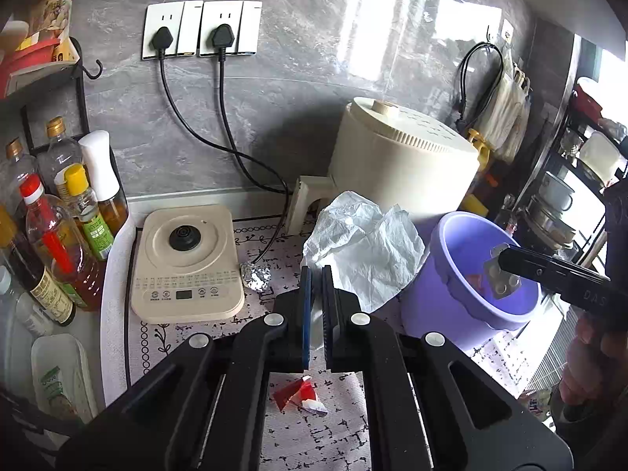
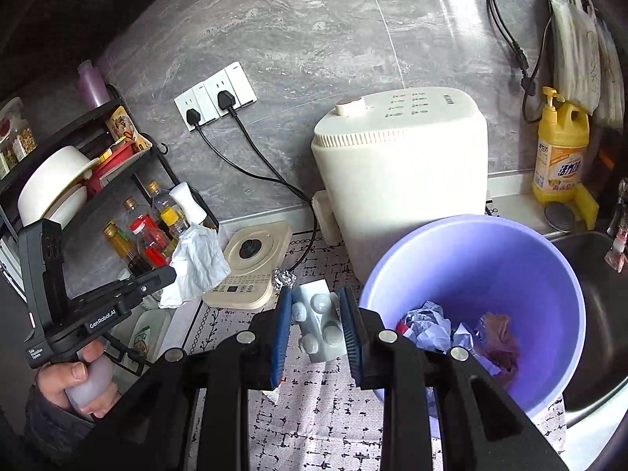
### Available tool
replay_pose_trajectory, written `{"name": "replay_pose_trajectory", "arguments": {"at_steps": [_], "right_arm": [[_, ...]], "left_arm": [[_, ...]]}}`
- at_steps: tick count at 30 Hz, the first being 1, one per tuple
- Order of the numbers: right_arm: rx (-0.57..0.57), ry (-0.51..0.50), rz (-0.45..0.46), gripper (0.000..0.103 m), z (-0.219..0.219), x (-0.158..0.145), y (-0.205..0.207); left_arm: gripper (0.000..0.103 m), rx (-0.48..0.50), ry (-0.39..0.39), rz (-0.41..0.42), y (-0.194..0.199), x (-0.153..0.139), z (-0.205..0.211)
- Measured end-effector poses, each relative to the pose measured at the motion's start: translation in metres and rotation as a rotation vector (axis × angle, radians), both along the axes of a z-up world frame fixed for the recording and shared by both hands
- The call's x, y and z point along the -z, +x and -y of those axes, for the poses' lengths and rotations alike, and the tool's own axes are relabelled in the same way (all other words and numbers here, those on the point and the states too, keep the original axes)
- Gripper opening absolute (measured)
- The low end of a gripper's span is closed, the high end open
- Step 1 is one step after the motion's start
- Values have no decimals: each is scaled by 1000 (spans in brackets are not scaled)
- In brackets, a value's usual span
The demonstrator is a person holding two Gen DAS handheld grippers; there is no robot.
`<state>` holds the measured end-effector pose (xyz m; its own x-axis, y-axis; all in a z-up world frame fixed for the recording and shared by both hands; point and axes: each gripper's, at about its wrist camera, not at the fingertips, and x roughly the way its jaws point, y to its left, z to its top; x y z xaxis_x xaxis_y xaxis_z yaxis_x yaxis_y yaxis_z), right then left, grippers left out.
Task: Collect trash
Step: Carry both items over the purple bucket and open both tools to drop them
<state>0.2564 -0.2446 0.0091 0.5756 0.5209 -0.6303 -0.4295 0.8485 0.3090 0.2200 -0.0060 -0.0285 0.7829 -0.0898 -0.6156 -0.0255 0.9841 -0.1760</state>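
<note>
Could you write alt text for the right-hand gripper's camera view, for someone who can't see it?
The right gripper holds a blister pack of pills beside a purple bin with crumpled wrappers inside. On the left, a hand carries the left gripper, clamped on a crumpled white tissue. Behind stand a cream appliance, a kettle base and bottles.

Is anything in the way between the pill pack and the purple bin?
Nothing visible. The right gripper holds the pill pack just left of the purple bin, whose open top is clear, with only trash at the bottom.
</note>
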Motion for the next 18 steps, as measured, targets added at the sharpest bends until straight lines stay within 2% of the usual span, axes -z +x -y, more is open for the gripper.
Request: {"name": "replay_pose_trajectory", "arguments": {"at_steps": [2,4,5,6,7,18], "right_arm": [[28,-6,25,27,15,-4,-1],[56,-6,43,32,30,-7,0],[69,-4,52,44,37,-9,1],[100,-6,64,77,46,-11,0],[146,-3,91,87,57,-13,-3],[306,5,89,90,136,-9,-9]], "left_arm": [[6,24,-1,5,5,-2,13],[6,46,-2,10,10,-5,27],[6,57,-1,12,13,-6,34],[6,69,1,14,15,-8,41],[6,82,4,17,17,-9,49],[6,209,24,19,45,-14,115]]}}
